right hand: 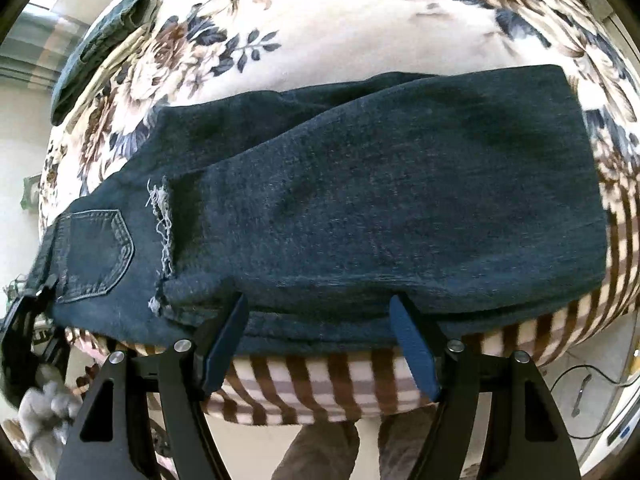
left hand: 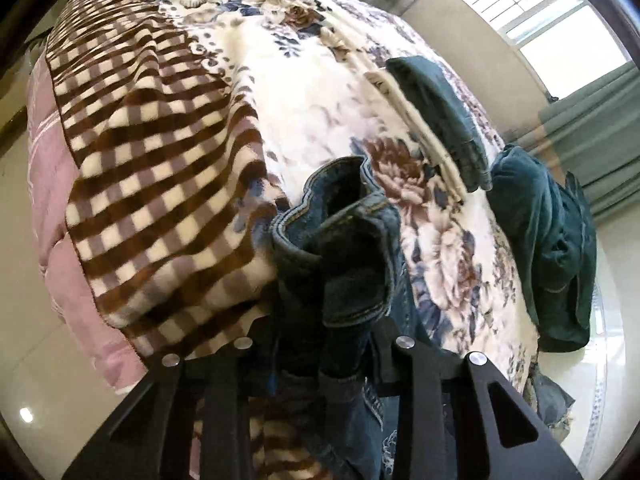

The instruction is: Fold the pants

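Jeans (right hand: 380,200), one pair, folded; left gripper (left hand: 320,344) clamping waistband; right gripper (right hand: 320,344) spread.

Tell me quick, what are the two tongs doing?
Left tongs: shut on the jeans.
Right tongs: open, holding nothing, at the jeans' near edge.

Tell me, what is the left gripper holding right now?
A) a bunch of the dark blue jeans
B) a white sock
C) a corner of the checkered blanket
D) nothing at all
A: in the left wrist view the left gripper is closed on a bunched fold of the dark blue jeans, whose stitched hem stands up just above its fingers, while the checkered blanket lies beside it, not gripped.
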The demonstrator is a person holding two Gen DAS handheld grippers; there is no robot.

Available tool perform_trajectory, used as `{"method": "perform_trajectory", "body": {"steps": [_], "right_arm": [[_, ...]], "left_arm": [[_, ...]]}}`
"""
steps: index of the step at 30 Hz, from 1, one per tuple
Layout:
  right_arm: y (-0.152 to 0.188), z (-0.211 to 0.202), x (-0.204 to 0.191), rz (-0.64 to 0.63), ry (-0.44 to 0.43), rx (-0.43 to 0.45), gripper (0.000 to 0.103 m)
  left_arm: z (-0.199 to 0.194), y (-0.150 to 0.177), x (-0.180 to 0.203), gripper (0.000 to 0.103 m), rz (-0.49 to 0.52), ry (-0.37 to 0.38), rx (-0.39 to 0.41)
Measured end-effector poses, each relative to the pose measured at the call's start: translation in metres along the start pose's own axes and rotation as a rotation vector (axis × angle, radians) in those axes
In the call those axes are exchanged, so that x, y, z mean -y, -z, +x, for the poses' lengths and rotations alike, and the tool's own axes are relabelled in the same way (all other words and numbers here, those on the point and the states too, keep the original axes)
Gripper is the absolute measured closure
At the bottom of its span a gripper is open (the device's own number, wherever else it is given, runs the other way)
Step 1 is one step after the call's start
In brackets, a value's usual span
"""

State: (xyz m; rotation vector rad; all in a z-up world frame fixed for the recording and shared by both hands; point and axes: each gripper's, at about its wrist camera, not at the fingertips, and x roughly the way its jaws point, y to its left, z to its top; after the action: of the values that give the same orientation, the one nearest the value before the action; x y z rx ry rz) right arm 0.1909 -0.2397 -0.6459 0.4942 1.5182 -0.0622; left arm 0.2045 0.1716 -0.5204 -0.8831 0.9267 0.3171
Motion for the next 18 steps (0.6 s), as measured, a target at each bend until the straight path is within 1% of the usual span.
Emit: {"method": "perform_trajectory", "body": {"steps": [2, 3, 4, 6, 8, 9, 10, 13, 17, 18], "right_arm": [[0.0, -0.006, 0.004, -0.017, -0.001, 0.0, 0.028], [0.0, -0.01, 0.006, -0.024, -0.002, 0.005, 0.028], [-0.001, -0.012, 0.008, -0.031, -0.001, 0.007, 0.028], [-0.003, -0.015, 0.013, -0.035, -0.001, 0.01, 0.028], [-0.004, -0.016, 0.018, -0.035, -0.006, 0.011, 0.028], [-0.004, -0.017, 0.02, -0.037, -0.006, 0.013, 0.028], [-0.005, -0.017, 0.021, -0.036, -0.008, 0.016, 0.028], [-0.006, -0.018, 0.022, -0.026, -0.019, 0.02, 0.028], [-0.008, -0.021, 0.025, -0.023, -0.029, 0.024, 0.028], [-0.009, -0.021, 0.025, -0.023, -0.03, 0.025, 0.028]], "left_arm": [[0.015, -0.008, -0.01, 0.073, -0.057, -0.004, -0.029], [0.025, -0.01, -0.015, 0.07, -0.083, -0.005, -0.049], [0.04, -0.015, -0.027, 0.069, -0.118, -0.032, -0.077], [0.058, -0.017, -0.046, 0.065, -0.195, -0.02, -0.109], [0.062, -0.017, -0.056, 0.065, -0.242, -0.012, -0.09], [0.057, -0.017, -0.055, 0.07, -0.248, -0.012, -0.07], [0.05, -0.016, -0.047, 0.073, -0.22, -0.015, -0.046], [0.012, -0.006, -0.006, 0.077, -0.054, -0.021, 0.046], [-0.024, 0.005, 0.021, 0.078, 0.021, -0.003, 0.097], [-0.031, 0.006, 0.024, 0.08, 0.034, 0.003, 0.102]]}}
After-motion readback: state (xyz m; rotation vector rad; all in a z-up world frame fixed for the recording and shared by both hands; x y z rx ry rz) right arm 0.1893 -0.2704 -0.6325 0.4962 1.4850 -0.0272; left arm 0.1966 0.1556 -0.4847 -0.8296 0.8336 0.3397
